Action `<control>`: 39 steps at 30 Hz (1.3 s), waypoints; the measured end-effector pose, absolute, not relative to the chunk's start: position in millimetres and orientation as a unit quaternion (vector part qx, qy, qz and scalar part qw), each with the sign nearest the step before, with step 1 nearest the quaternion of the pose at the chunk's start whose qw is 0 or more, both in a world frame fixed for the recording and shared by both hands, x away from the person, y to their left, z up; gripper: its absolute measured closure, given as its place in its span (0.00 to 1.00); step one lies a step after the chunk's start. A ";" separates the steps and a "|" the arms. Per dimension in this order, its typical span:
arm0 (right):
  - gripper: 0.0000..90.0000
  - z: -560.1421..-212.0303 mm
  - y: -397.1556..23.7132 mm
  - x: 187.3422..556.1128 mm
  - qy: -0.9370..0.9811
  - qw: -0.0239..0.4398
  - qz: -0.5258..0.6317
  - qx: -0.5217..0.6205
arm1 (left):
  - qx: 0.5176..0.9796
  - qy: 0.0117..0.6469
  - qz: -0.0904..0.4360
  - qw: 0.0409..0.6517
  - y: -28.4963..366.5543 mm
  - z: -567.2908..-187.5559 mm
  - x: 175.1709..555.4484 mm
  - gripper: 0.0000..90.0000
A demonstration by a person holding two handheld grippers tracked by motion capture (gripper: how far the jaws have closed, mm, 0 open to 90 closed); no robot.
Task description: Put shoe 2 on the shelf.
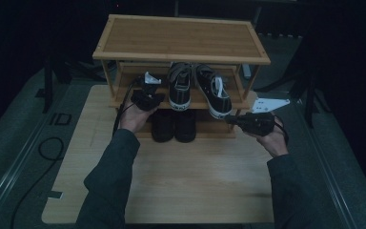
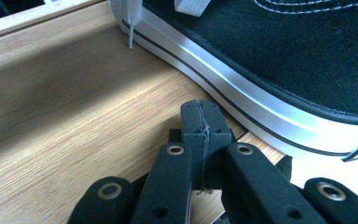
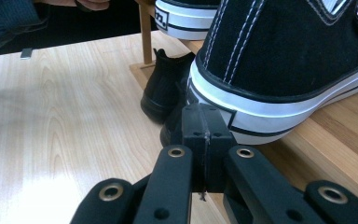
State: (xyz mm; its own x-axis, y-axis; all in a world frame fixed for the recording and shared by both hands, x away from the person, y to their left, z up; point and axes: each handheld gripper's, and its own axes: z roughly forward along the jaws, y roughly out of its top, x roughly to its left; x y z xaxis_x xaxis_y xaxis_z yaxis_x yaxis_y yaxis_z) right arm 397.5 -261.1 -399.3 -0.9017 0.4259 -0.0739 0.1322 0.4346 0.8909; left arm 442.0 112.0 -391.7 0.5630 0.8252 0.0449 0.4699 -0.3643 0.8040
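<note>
Sneakers (image 1: 198,88) stand paired on the rack's middle shelf (image 1: 124,98) at frame centre, black shoes (image 1: 174,125) below, while left gripper (image 1: 148,95) and right gripper (image 1: 232,120), both clenched on nothing, flank them, the right sneaker's heel overhanging the edge, so straightening probably remains.

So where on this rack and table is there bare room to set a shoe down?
Free: the rack's top shelf; the table in front of the black boots. Crowded: the middle shelf around the sneakers, left gripper and right gripper alongside.
</note>
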 end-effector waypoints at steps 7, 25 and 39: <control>1.00 -402.0 -258.3 403.8 0.829 0.141 0.513 0.172 | 0.794 0.407 0.226 0.390 112.7 -391.7 441.9 1.00; 1.00 -397.6 -230.5 409.2 0.831 0.132 0.519 0.153 | 0.792 0.408 0.225 0.395 113.1 -392.5 440.9 1.00; 1.00 -395.8 -217.4 413.0 0.833 0.125 0.520 0.142 | 0.792 0.407 0.226 0.395 112.8 -392.6 440.5 1.00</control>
State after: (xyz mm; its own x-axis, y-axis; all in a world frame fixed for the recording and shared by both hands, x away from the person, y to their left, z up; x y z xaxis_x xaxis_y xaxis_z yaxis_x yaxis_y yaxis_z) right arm 413.0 -217.4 -395.8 -0.9284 0.3668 -0.0595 0.1074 0.4181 0.9020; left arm 440.5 112.8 -392.6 0.5670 0.8229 0.0363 0.4665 -0.3571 0.8092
